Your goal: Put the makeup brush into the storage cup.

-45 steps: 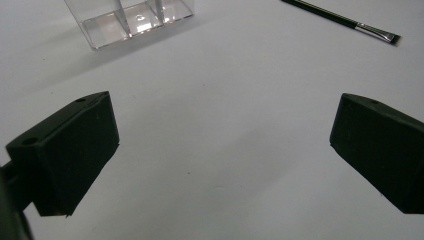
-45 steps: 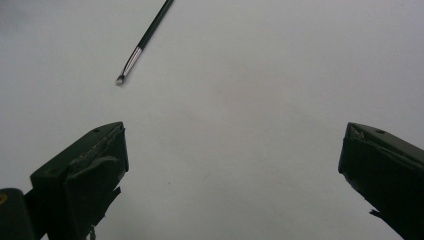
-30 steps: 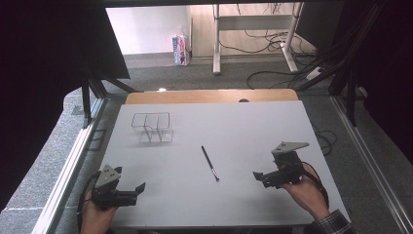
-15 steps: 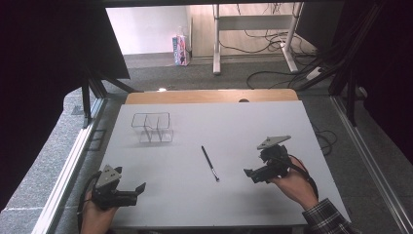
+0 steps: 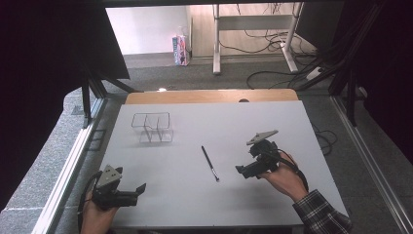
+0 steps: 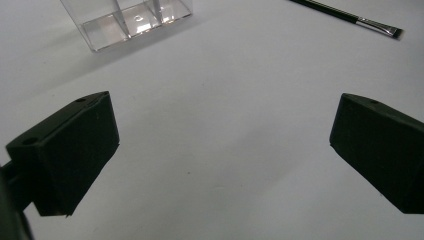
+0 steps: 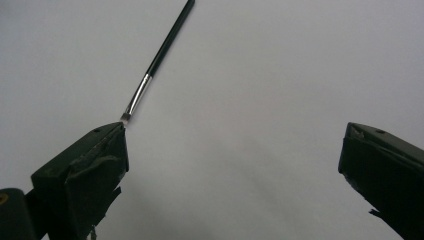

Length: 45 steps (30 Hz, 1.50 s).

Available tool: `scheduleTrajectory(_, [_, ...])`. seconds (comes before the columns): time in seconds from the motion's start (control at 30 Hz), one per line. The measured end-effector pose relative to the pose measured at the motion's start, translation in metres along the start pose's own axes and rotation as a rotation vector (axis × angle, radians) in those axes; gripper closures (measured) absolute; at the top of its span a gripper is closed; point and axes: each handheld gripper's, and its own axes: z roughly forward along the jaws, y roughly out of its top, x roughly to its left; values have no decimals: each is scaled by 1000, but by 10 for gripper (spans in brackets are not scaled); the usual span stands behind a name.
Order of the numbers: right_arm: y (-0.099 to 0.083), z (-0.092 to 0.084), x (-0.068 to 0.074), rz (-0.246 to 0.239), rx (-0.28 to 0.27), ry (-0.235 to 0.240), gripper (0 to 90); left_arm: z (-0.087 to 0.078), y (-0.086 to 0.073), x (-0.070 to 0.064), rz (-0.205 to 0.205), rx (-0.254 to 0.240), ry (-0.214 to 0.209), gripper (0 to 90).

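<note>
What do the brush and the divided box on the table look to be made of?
The brush: slim glossy black handle, probably lacquered wood or plastic; a shiny silver band, likely metal, ahead of short dark bristles. The divided box: clear hard plastic, probably acrylic, since the table shows through its walls and the edges catch bright glints.

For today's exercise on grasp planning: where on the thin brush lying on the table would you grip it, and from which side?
Grip the brush on its black handle near the middle, coming down from above with the jaws across its length. It lies flat on the table, long and thin, so a side approach would probably only push it. The open right gripper is nearest.
</note>
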Motion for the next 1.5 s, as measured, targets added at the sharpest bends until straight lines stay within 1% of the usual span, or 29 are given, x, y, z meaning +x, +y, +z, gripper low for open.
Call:
scheduleTrajectory(0.07, [2, 2, 1, -1, 8, 5, 0, 0, 0, 0, 1, 1, -1, 0])
scheduleTrajectory(0.2, [7, 8, 3, -22, 30, 1, 0, 0, 0, -1, 5, 4, 0, 0])
scheduleTrajectory(0.47, [19, 21, 8, -78, 73, 2, 0, 0, 0, -1, 5, 6, -2, 0])
scheduleTrajectory(0.57, [23, 26, 10, -87, 84, 17, 0, 0, 0, -1, 5, 8, -2, 0])
scheduleTrajectory(0.63, [26, 29, 11, -94, 83, 18, 0, 1, 0, -1, 7, 10, -2, 0])
scheduleTrajectory(0.83, [33, 37, 13, -76, 82, 33, 0, 1, 0, -1, 11, 10, 0, 0])
scheduleTrajectory(0.93, [37, 40, 13, -80, 85, 28, 0, 1, 0, -1, 9, 10, 0, 0])
scheduleTrajectory(1.07, [42, 45, 15, -77, 93, 37, 0, 1, 0, -1, 9, 9, -1, 0])
scheduleTrajectory(1.3, [48, 55, 18, -92, 116, 37, 0, 1, 0, -1, 11, 10, 1, 0])
scheduleTrajectory(1.43, [54, 63, 22, -109, 139, 37, 0, 1, 0, -1, 8, 11, 4, 0])
scheduleTrajectory(1.5, [56, 66, 25, -107, 149, 36, 0, 1, 0, -1, 8, 11, 4, 0])
